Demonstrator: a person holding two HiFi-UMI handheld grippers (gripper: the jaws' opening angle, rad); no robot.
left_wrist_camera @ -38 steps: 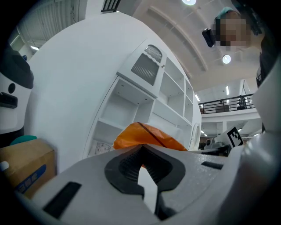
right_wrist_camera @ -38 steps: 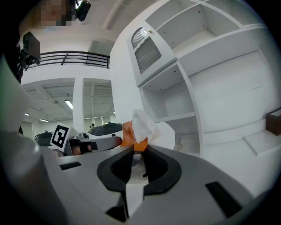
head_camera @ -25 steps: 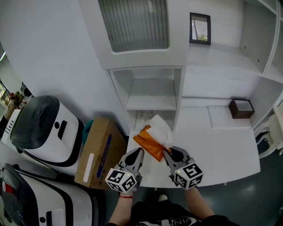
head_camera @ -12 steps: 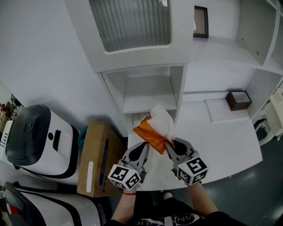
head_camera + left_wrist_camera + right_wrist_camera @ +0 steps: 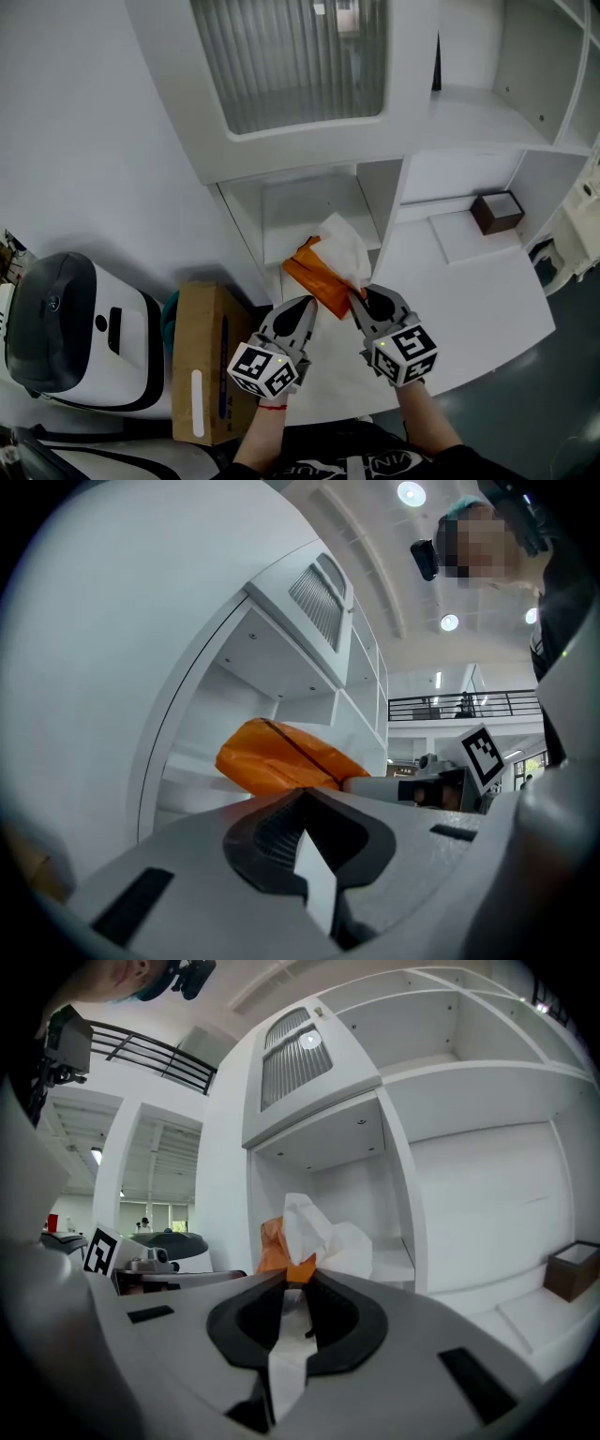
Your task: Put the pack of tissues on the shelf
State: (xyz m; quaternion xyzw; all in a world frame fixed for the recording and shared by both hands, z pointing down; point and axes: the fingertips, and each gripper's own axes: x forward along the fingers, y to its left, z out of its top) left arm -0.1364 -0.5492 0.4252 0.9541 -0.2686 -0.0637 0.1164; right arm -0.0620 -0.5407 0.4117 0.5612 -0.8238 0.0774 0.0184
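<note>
up at 12 o'clock from the hands: facing a big white shelf unit [image 5: 300, 141], cardboard box [image 5: 202, 361] down at 8. holding the orange pack of tissues [image 5: 317, 281] mid-air at the open cubby's front, pinched in the right gripper [image 5: 360, 296]. left gripper [image 5: 307, 302] closed, empty, tips by the pack's 7 o'clock edge.

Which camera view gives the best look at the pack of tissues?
The head view: it shows nearly the whole pack of tissues, orange wrapper and white tissue sticking out. The left gripper view shows only its orange side; the right gripper view sees it end-on, mostly white tissue.
</note>
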